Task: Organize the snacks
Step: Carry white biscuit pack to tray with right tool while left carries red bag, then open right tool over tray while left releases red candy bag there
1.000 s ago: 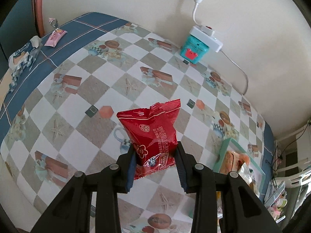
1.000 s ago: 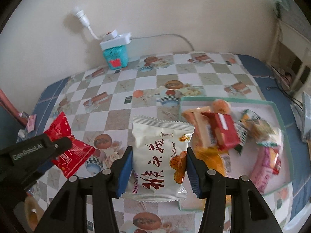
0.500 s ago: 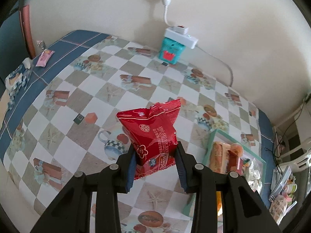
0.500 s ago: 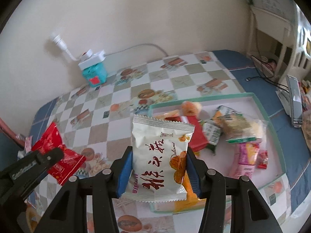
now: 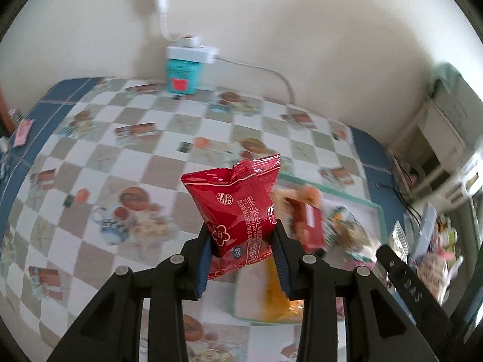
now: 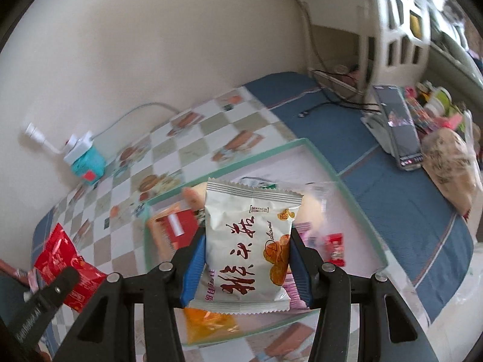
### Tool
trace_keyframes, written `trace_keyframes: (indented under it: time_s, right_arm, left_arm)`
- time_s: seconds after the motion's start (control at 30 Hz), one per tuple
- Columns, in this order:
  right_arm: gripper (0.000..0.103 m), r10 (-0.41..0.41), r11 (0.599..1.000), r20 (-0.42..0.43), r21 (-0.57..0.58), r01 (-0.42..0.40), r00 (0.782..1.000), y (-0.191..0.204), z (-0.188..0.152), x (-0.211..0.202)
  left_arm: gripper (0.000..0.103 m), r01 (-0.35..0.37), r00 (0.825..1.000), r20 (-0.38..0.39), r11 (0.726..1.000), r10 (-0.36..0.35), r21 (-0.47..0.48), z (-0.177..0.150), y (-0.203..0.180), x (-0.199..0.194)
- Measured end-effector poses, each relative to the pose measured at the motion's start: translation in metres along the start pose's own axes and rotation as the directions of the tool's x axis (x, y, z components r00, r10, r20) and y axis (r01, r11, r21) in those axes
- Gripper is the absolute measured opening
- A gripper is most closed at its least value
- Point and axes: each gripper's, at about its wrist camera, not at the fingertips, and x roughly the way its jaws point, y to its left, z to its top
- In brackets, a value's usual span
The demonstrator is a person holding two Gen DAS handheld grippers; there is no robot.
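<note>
Left tongs (image 5: 243,249) clamped on red packet (image 5: 237,208), right tongs (image 6: 246,261) clamped on white packet (image 6: 249,241) above green-rimmed tray (image 6: 320,158), bare checkered desk (image 5: 99,163) on the tray's left

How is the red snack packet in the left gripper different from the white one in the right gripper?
The red packet is glossy red with small white print; the white packet is pale with large dark red characters and pictured orange crackers. The red packet's top is crumpled and leans; the white packet's top is a straight serrated seal. The red packet looks narrower between the pads than the white one. Both are sealed, held upright, each clamped near its lower half.
</note>
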Motion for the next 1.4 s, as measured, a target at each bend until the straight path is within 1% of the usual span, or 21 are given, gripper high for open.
trace_keyframes:
  time_s: [0.1, 0.33, 0.5, 0.6, 0.67, 0.83, 1.0, 1.4]
  right_arm:
    - [0.055, -0.025, 0.999, 0.0, 0.042, 0.025, 1.0, -0.018, 0.004, 0.0]
    - [0.055, -0.097, 0.99, 0.007, 0.103, 0.096, 0.995, -0.051, 0.008, -0.001]
    - [0.055, -0.111, 0.986, -0.007, 0.121, 0.111, 0.994, -0.063, 0.009, 0.004]
    - [0.055, -0.102, 0.986, -0.022, 0.133, 0.104, 0.994, -0.068, 0.008, 0.008]
    - [0.055, -0.115, 0.984, -0.037, 0.132, 0.119, 0.993, -0.069, 0.007, 0.013]
    - [0.055, -0.126, 0.983, -0.114, 0.12, 0.139, 0.986, -0.071, -0.001, 0.036]
    - [0.055, -0.144, 0.98, -0.139, 0.116, 0.161, 0.98, -0.071, -0.002, 0.042]
    - [0.056, -0.161, 0.975, -0.173, 0.124, 0.183, 0.972, -0.073, -0.002, 0.051]
  left_arm:
    - [0.039, 0.039, 0.999, -0.014, 0.998, -0.038, 0.057, -0.006, -0.022, 0.004]
    - [0.039, 0.098, 0.994, -0.056, 0.984, -0.09, 0.149, -0.02, -0.061, 0.014]
    - [0.039, 0.126, 0.991, -0.072, 0.974, -0.114, 0.188, -0.026, -0.077, 0.021]
    - [0.039, 0.14, 0.988, -0.09, 0.969, -0.124, 0.202, -0.028, -0.082, 0.025]
    - [0.039, 0.142, 0.987, -0.102, 0.967, -0.123, 0.212, -0.03, -0.085, 0.03]
    - [0.039, 0.133, 0.984, -0.148, 0.96, -0.099, 0.245, -0.038, -0.093, 0.047]
    - [0.039, 0.13, 0.977, -0.196, 0.957, -0.08, 0.259, -0.047, -0.099, 0.063]
    - [0.039, 0.119, 0.975, -0.21, 0.961, -0.066, 0.25, -0.049, -0.097, 0.07]
